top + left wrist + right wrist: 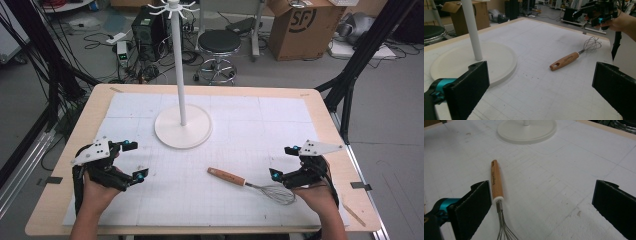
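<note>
Approach step: right gripper (284,163) wide open, empty, beside wooden-handled wire whisk (250,184) (flat on mat); left gripper (136,160) open, idle. Next: straddle handle, close.

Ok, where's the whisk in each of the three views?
High view: whisk lies lower centre-right, wires toward the right gripper.
Left gripper view: whisk right of centre.
Right gripper view: whisk lower left, beside the left jaw.
Shared landmark: white stand base.
</note>
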The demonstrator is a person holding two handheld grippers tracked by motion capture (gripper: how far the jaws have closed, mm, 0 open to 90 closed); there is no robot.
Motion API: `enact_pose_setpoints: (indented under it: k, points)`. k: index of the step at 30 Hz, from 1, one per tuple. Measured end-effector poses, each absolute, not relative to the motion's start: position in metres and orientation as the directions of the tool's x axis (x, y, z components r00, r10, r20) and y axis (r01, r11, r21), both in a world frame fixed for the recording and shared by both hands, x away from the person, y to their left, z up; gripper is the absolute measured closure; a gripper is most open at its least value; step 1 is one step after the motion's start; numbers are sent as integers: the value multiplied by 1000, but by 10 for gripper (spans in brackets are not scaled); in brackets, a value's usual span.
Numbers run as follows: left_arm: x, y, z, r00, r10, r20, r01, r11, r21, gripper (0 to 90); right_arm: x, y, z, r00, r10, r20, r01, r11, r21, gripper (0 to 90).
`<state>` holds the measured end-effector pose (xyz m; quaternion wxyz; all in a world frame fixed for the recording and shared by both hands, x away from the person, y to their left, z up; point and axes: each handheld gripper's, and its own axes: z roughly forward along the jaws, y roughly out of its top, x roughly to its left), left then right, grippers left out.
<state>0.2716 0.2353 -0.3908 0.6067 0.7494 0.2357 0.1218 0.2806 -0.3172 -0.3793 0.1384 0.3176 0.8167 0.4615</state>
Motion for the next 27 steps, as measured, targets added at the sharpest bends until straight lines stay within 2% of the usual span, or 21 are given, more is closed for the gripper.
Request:
enact_pose_setpoints:
  k: [16,27]
  points:
    - [271,235,-390,860,500,-102,204,-154,967,17,279,-295,-380,-789,614,28,367,435,823,13]
    - [271,233,-391,863,496,-99,204,-161,966,17,281,-261,-388,-818,576,-3,370,530,763,14]
